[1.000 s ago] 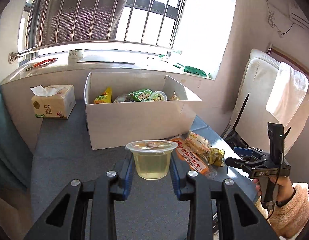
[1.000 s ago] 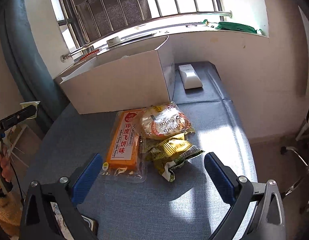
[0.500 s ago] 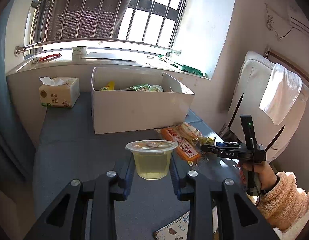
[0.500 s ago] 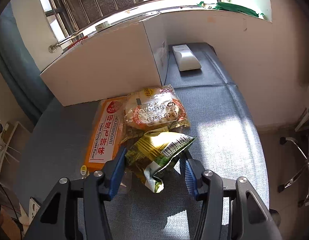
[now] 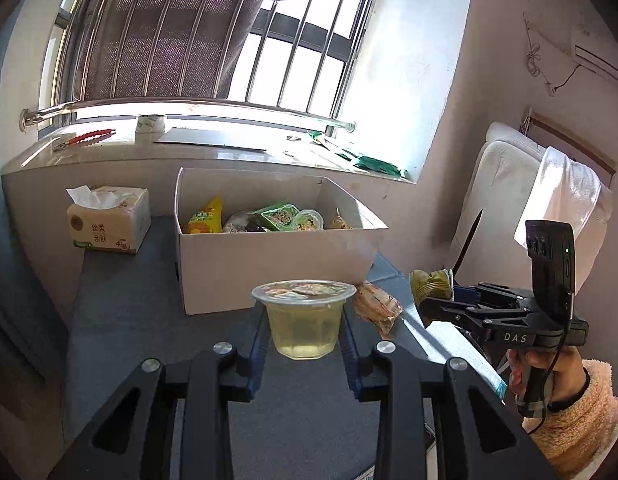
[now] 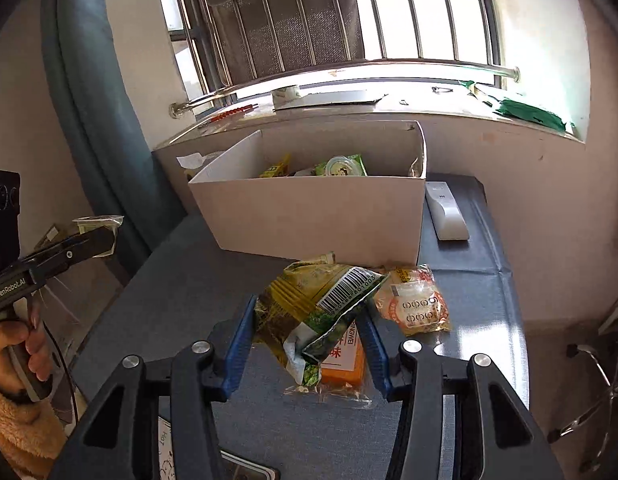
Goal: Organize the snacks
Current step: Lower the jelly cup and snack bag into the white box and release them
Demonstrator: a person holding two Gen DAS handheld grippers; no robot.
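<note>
- Your left tongs [image 5: 305, 354] clamp the clear plastic jelly cup [image 5: 303, 317]; your right tongs [image 6: 307, 346] have just closed on the crinkled green-yellow snack packet [image 6: 315, 304], lifted off the counter [image 6: 181, 304].
- The white cardboard box [image 5: 277, 268] holds several snacks; an orange biscuit pack [image 6: 345, 364] and a clear-wrapped pastry [image 6: 415, 306] remain outside.

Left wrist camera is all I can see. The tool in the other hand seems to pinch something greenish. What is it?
Observer: A crumpled green and yellow snack packet with a barcode. The right gripper has just been closing its jaws, and they now clamp it.
Operator: Is anything underneath it?
Observer: Yes, an orange packet lies on the table right below it.
Operator: Is there anything by the box that I miss?
Observer: A white remote control lies on the table, just to the right of the box.
</note>
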